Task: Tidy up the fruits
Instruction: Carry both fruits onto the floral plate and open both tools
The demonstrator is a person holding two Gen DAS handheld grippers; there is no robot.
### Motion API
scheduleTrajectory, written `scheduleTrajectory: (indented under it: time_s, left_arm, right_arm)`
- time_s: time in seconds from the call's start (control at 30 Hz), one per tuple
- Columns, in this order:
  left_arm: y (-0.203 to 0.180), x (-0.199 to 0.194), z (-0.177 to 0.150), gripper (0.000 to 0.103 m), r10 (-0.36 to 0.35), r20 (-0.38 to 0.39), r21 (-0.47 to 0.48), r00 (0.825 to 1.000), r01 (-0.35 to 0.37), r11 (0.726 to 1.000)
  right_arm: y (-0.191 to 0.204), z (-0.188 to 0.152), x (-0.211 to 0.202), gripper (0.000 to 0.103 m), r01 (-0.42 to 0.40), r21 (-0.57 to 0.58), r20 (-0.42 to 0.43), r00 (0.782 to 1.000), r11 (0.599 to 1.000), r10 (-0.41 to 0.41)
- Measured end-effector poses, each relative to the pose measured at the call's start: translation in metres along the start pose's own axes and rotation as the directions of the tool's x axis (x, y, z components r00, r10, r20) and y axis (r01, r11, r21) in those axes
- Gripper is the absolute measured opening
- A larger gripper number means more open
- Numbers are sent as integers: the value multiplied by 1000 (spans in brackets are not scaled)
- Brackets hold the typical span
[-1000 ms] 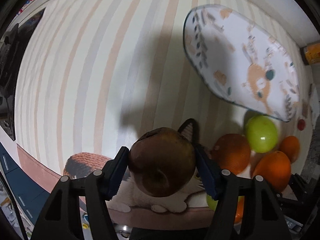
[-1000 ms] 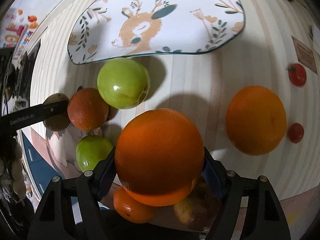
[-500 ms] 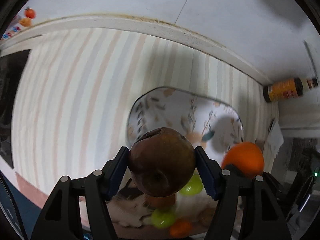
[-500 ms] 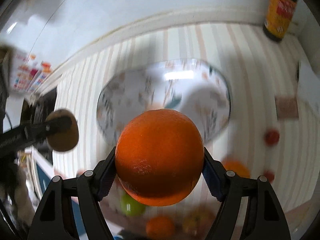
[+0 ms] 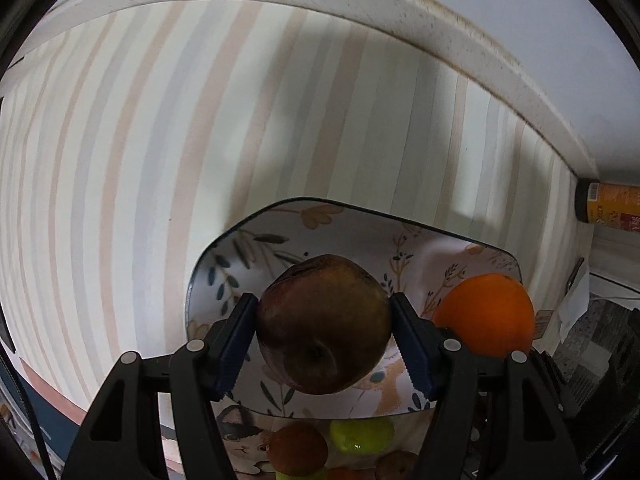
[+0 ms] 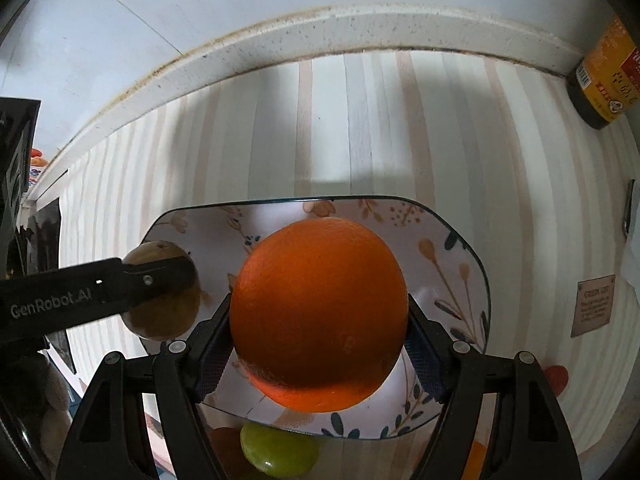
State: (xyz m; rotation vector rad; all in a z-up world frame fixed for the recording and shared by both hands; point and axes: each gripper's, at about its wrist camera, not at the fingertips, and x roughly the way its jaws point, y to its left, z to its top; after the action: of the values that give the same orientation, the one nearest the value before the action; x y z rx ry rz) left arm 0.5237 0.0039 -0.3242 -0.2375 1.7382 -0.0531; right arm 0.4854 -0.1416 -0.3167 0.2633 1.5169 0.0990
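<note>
My left gripper (image 5: 323,340) is shut on a brown pear-like fruit (image 5: 323,324), held over the left part of the deer-print plate (image 5: 280,236). My right gripper (image 6: 319,336) is shut on a large orange (image 6: 319,314) above the middle of the same plate (image 6: 444,248). In the left wrist view the orange (image 5: 486,314) hangs to the right of the brown fruit. In the right wrist view the left gripper's finger (image 6: 120,284) crosses the brown fruit (image 6: 164,316) at the plate's left edge. The plate's surface under both fruits is partly hidden.
A green apple (image 5: 356,436), a brownish-red fruit (image 5: 298,454) and other fruit lie on the mat just in front of the plate. The green apple (image 6: 278,454) also shows below the orange. An orange-labelled bottle (image 6: 604,76) lies by the white baseboard (image 6: 320,32). A small card (image 6: 594,304) and a red tomato (image 6: 556,378) lie at right.
Both grippers have carried their fruits away from the pile toward the wall, and now hang over the plate. The fruit pile has dropped to the bottom edge of both views.
</note>
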Motion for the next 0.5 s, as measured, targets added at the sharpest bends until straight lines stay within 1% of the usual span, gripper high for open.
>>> scheduleTrajectory:
  time_s: [0.17,0.27,0.3,0.33,0.37,0.4,0.47,0.5]
  left_arm:
    - [-6,9,-1,65,14,-13,3,1000,-14,1000]
    - [-11,12,0,65,27,5,9,1000,-27,1000]
    - [-11,9,-2,68,42,24,15,999,-42,999]
    - [-12,6,-3,76,47,36,16,998,-48,999]
    - [-13,2,-4,80,45,51,18,998,-46,999]
    - [-13,-2,-5,88,30,63,21,998,-32,999]
    - [-14,-7,-7,89,20,68,28,997,-22,999]
    - [-14,-10,-9,89,28,73,31,997,-30,999]
  right_arm:
    - [-6,6,17,80,-15,19,-37,999,1000,16]
    - [-9,6,18,80,-24,28,-52,998,999,25]
    - [-10,6,18,80,-23,25,-60,998,999,25]
    - [-13,4,15,81,-27,24,-62,998,999,29]
    - [-14,4,11,90,-23,21,-51,998,1000,24]
    - [-11,3,7,97,-14,16,-37,999,1000,15]
    - [-10,4,-2,97,-12,5,-20,1000,1000,12]
    - [-11,4,-6,97,-11,1,-21,1000,1000,11]
